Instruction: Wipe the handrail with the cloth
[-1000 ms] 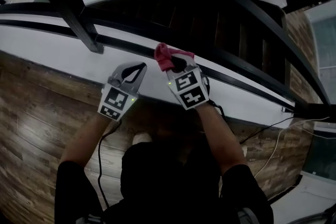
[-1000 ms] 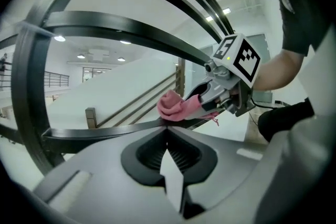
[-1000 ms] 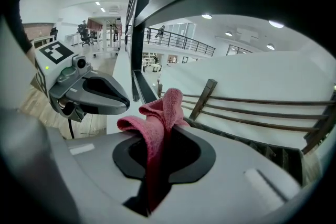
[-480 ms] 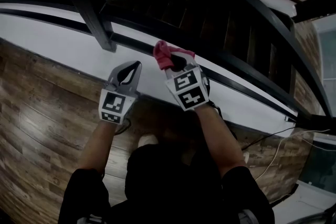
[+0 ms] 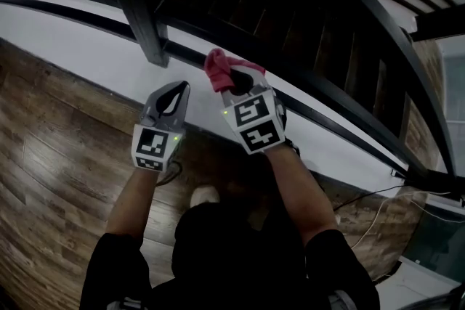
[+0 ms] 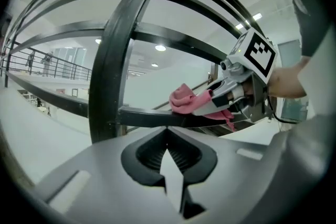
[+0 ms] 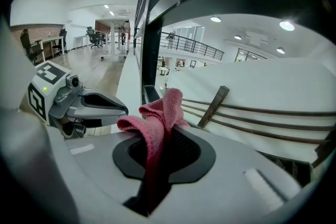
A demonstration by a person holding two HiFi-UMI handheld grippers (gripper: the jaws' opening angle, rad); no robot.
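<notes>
My right claw is clamped on the pink cloth, which bunches out past the jaw tips at my 12 o'clock. In the right claw's view a fold of it runs down into the gap between the jaws while the rest stands up in a loose wad. From the left claw's view, the wad looks pressed onto the top of the lower black bar of the handrail, just right of the upright post. I cannot tell how firm the contact is.

My left claw sits at 9 o'clock of the right one, close beside it, with its jaws together and nothing between them. It points at the same bar but stands apart from it, and the post rises at its 11 o'clock. The wooden floor lies below both arms.

I judge the wiping stroke to be in hand, with the cloth on the bar near the post and a long run of bar left toward 4 o'clock. The next move calls for sliding the right claw along that bar with steady downward pressure. The wad has to stay flat on the metal so the hard jaw tips do not scrape it. The thick upper rail at 1 o'clock also needs a pass.
</notes>
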